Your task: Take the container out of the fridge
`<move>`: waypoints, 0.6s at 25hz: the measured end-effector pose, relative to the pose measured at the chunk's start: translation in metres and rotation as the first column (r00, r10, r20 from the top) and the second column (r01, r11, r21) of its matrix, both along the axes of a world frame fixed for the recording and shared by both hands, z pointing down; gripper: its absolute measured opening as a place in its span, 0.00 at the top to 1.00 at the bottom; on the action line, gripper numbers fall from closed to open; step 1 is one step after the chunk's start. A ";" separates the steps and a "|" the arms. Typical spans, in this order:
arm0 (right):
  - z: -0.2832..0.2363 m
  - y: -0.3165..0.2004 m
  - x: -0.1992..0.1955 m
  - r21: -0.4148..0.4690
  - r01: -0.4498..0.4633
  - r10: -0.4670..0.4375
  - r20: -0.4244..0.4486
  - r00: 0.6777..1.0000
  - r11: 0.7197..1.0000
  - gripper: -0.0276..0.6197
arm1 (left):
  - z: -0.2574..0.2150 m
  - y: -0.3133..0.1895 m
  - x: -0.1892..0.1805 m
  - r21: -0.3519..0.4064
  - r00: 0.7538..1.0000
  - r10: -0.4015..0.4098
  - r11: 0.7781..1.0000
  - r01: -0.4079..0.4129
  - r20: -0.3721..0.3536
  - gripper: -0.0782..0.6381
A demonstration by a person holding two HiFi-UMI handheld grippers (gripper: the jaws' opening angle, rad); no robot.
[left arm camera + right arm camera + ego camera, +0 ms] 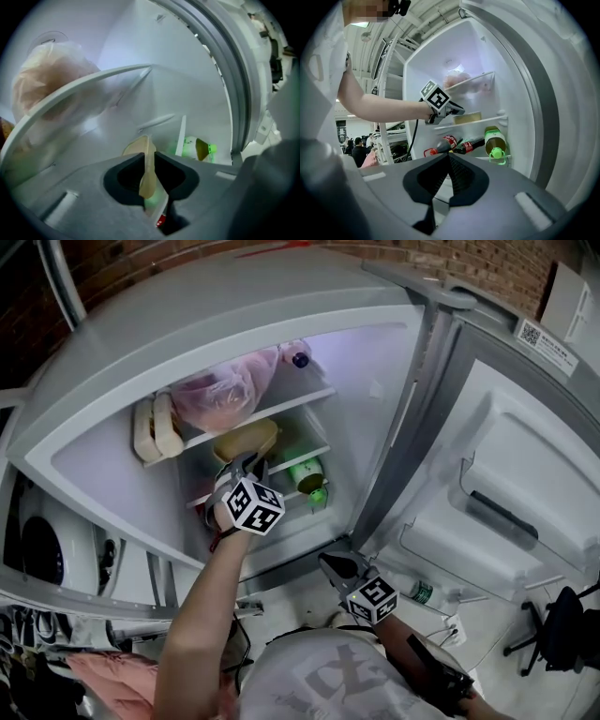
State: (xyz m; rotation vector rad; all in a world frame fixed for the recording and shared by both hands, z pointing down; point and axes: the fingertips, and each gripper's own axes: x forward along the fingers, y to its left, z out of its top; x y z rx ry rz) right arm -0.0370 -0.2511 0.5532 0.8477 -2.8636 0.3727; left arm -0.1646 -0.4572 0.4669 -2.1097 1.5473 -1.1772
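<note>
Fridge [103,465]: open, with the door [525,474] swung out to the right.
Container [248,439]: tan and shallow, inside the fridge on the middle shelf [490,119], at the front edge, toward the left half.
Left gripper [249,461]: reaching in over the middle shelf's front edge, tips at the container's near rim.
Left jaws: a little apart, the container's tan rim in the narrow gap; unclear whether pressing on it.
Right gripper [324,559]: outside, low, by the fridge's bottom front edge, well apart from the container.
Right jaws: pressed together, nothing between.
Top shelf [291,406]: pink bag [225,392] near the front edge.
Bottles: green-capped bottle [309,476] lying below the middle shelf's right end, red-labelled bottles [454,144] just beside it.
</note>
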 end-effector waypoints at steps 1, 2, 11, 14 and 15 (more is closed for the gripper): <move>0.001 -0.001 0.000 -0.001 -0.001 0.001 -0.001 1.000 1.000 0.95 | 0.003 -0.006 -0.001 -0.006 1.000 0.000 1.000 0.000 0.027 0.79; 0.002 -0.001 0.000 -0.002 0.000 0.000 -0.003 1.000 1.000 0.95 | 0.006 -0.011 -0.002 -0.010 0.999 -0.001 1.000 0.001 0.052 0.76; 0.007 -0.005 0.004 -0.007 -0.007 0.007 -0.021 1.000 1.000 0.95 | 0.029 -0.043 -0.016 -0.111 0.987 -0.049 0.992 0.067 0.155 0.53; 0.008 -0.007 0.007 -0.010 -0.016 0.015 -0.025 1.000 1.000 0.95 | 0.030 -0.048 -0.019 -0.120 0.985 -0.059 0.990 0.078 0.160 0.52; 0.009 -0.008 0.007 -0.010 -0.018 0.018 -0.025 1.000 1.000 0.95 | 0.031 -0.049 -0.021 -0.123 0.985 -0.063 0.989 0.083 0.160 0.52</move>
